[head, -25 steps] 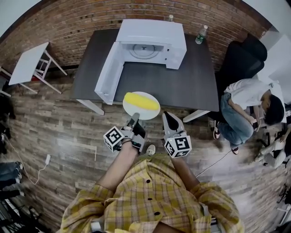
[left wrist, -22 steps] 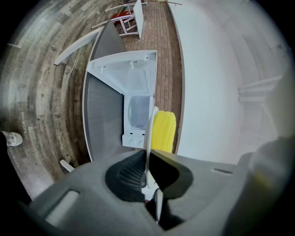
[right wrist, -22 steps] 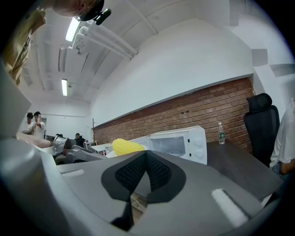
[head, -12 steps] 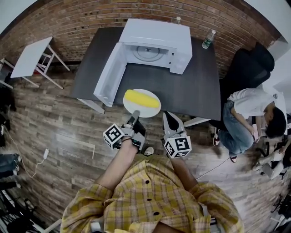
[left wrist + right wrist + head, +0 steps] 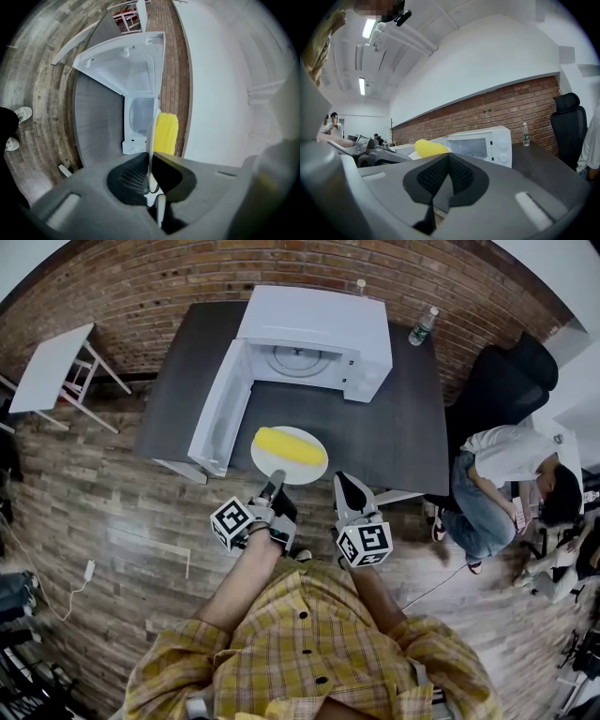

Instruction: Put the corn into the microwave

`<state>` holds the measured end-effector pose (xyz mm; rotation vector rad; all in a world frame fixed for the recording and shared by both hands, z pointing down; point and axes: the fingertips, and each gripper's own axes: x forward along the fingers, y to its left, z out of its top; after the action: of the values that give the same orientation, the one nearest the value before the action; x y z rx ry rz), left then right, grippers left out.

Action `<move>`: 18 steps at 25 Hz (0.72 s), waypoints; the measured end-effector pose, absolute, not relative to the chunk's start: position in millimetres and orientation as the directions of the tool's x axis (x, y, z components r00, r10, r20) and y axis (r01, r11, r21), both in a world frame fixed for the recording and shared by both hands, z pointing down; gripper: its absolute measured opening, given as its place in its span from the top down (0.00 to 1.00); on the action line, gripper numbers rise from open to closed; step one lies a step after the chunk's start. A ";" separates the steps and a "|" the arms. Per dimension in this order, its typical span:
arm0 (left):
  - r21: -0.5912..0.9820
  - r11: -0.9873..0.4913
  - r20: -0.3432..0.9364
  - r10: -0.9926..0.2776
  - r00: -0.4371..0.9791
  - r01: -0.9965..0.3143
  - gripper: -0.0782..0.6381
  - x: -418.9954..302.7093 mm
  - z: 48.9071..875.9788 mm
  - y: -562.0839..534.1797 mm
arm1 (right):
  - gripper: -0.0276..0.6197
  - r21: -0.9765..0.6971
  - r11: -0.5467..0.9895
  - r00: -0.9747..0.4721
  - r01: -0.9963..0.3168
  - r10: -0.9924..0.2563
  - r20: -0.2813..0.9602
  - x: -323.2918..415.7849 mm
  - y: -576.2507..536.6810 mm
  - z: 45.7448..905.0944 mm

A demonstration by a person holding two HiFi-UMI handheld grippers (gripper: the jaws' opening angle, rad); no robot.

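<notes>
Head view: the yellow corn cob (image 5: 291, 446) lies on a round white plate (image 5: 302, 475) at the near edge of the dark rectangular surface (image 5: 398, 427), in front of the white microwave oven (image 5: 323, 324) – its door (image 5: 217, 409) swung wide. Left gripper view: the left tool (image 5: 150, 171) is clamped on the plate's thin rim, corn just beyond. Right gripper view: the right tool (image 5: 449, 161) has its jaws pressed together – nothing between them.
</notes>
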<state>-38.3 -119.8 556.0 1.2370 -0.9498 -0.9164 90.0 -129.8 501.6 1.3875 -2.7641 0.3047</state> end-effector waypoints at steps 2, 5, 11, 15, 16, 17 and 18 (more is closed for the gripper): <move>0.993 0.099 0.071 -0.936 0.345 0.065 0.86 -41.0 551.5 -128.5 | 0.95 -0.160 0.573 -0.592 -0.804 -0.797 0.119 88.3 -139.2 499.8; 0.993 0.087 0.054 -0.939 0.339 0.083 0.86 -48.9 546.5 -145.8 | 0.95 -0.161 0.575 -0.594 -0.802 -0.796 0.116 80.7 -152.9 498.1; 0.992 0.118 0.098 -0.938 0.332 0.041 0.86 -60.8 559.2 -169.5 | 0.95 -0.165 0.565 -0.585 -0.809 -0.802 0.120 78.1 -172.1 503.2; 0.991 0.119 0.094 -0.940 0.329 0.057 0.86 -62.2 561.1 -186.3 | 0.95 -0.161 0.553 -0.573 -0.817 -0.810 0.122 77.7 -185.1 504.1; 0.991 0.122 0.098 -0.939 0.330 0.053 0.86 -62.9 562.8 -189.9 | 0.95 -0.160 0.550 -0.569 -0.820 -0.813 0.122 77.8 -188.3 504.0; 0.991 0.126 0.104 -0.938 0.332 0.045 0.85 -63.6 564.5 -193.5 | 0.95 -0.160 0.547 -0.566 -0.822 -0.815 0.122 77.9 -191.5 503.7; 0.991 0.127 0.106 -0.937 0.333 0.041 0.85 -64.0 565.1 -197.3 | 0.95 -0.159 0.544 -0.564 -0.824 -0.817 0.122 78.0 -194.4 503.5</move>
<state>-64.0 -197.3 565.1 1.2194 -0.9703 -0.9057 78.0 -194.4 503.5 1.4513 -2.7313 0.3088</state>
